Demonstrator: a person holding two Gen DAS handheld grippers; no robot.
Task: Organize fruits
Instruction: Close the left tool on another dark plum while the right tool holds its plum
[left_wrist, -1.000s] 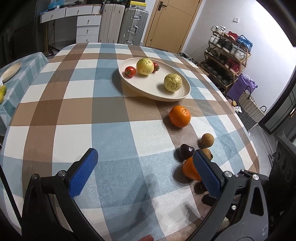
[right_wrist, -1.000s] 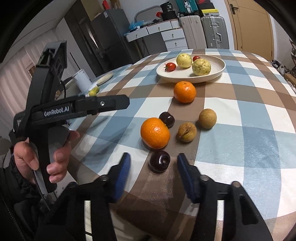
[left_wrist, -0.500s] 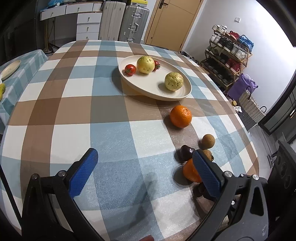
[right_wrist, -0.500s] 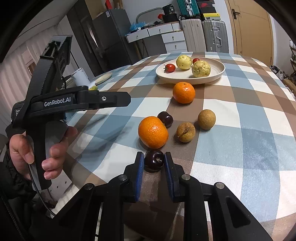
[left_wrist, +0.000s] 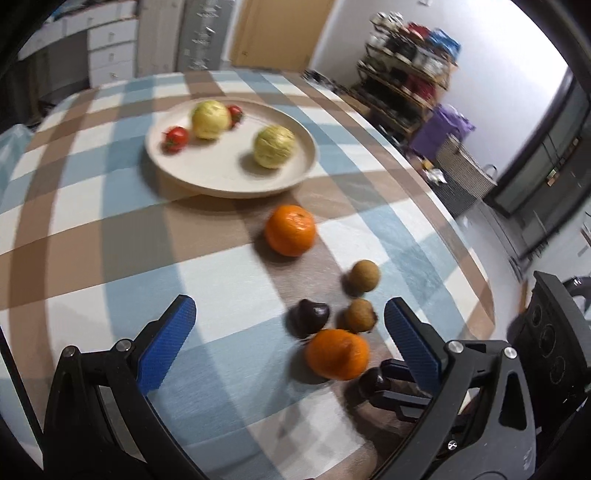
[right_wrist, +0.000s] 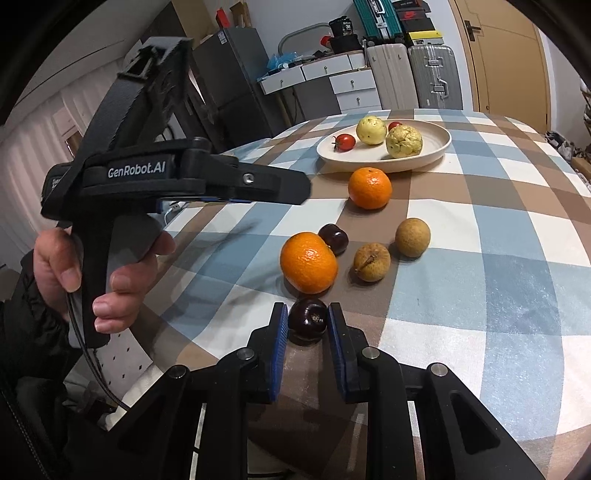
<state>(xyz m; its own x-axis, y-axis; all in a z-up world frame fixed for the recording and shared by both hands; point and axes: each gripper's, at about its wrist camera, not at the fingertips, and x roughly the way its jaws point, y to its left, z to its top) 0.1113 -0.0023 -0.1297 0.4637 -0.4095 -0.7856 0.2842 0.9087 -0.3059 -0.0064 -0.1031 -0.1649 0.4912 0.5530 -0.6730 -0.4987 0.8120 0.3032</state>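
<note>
My right gripper (right_wrist: 307, 322) is shut on a dark cherry (right_wrist: 307, 319) that rests on the checked tablecloth near the front edge. Just beyond it lie an orange (right_wrist: 308, 262), a second dark cherry (right_wrist: 333, 238), two brown longans (right_wrist: 371, 261) and a farther orange (right_wrist: 370, 187). The beige plate (right_wrist: 428, 157) behind them holds two yellow-green guavas and two small tomatoes. My left gripper (left_wrist: 288, 308) hovers open over the cloth, empty, left of the fruit cluster. In the left wrist view the held cherry (left_wrist: 373, 382) shows between the right gripper's fingers.
The round table's edge (left_wrist: 476, 266) curves close on the right of the fruit. A hand (right_wrist: 66, 266) holds the left gripper's handle at the table's left side. Drawers and suitcases (right_wrist: 410, 77) stand behind the table, a shoe rack (left_wrist: 406, 85) to the right.
The right jaws closed from wide open onto the near dark cherry. The left gripper swung across towards the fruit cluster, still open; its view is blurred now.
</note>
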